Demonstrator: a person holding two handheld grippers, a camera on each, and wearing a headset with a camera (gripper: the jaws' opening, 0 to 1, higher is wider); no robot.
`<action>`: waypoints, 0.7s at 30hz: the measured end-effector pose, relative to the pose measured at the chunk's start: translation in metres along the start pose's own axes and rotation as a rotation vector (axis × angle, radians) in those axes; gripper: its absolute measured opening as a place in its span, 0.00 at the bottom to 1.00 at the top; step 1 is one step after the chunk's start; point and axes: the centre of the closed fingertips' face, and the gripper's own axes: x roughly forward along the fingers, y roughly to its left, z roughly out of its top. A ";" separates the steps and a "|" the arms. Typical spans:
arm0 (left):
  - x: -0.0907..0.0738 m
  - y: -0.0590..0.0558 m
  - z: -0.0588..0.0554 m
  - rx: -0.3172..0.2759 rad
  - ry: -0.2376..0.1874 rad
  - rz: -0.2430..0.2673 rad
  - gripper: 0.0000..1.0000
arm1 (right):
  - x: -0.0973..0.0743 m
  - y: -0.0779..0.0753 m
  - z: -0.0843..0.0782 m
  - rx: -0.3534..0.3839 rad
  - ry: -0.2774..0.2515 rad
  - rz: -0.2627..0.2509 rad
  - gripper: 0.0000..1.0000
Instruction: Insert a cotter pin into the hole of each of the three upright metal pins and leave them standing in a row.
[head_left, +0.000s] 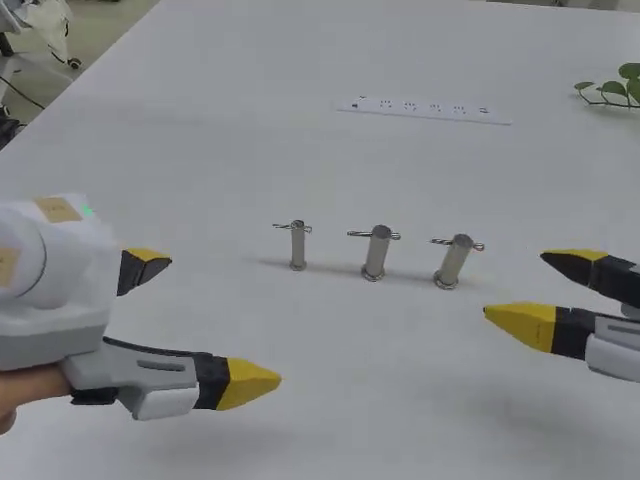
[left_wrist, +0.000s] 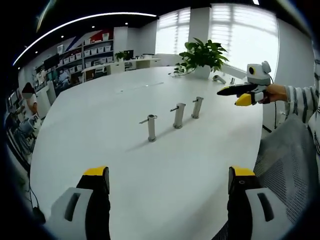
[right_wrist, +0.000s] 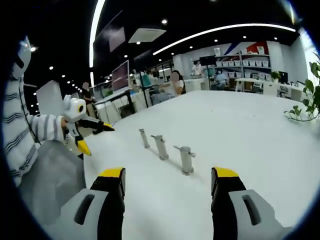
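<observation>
While both tongs sit apart and empty, left tongs (head_left: 212, 320) and right tongs (head_left: 519, 287) flanking row, we see three metal pins (head_left: 376, 253) upright mid-surface (head_left: 300, 120), cotter pin (head_left: 372, 235) through each head. We judge task near done. Risk: careless sweep of either tongs clips pin, topples it, breaks row. Rightmost pin (head_left: 453, 262) looks slightly tilted; jolt could tip it or loosen cotter.

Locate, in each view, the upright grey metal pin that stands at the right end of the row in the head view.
Head view: the right-end grey metal pin stands right of centre, last in the row.
Left gripper view: it is the farthest of the three, just above centre.
Right gripper view: it is the nearest of the three, above the gap between the jaws.
Shared landmark: the middle pin, next to it in every view.
</observation>
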 end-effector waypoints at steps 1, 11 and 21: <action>-0.001 -0.001 0.000 -0.003 -0.001 -0.003 0.99 | -0.005 0.001 -0.002 0.010 -0.002 -0.013 0.73; -0.014 -0.002 0.009 -0.032 -0.017 0.028 0.99 | -0.027 0.022 -0.017 0.100 0.005 -0.067 0.88; -0.017 -0.001 -0.011 -0.076 0.018 0.045 0.99 | -0.033 0.031 -0.031 0.197 0.034 -0.107 1.00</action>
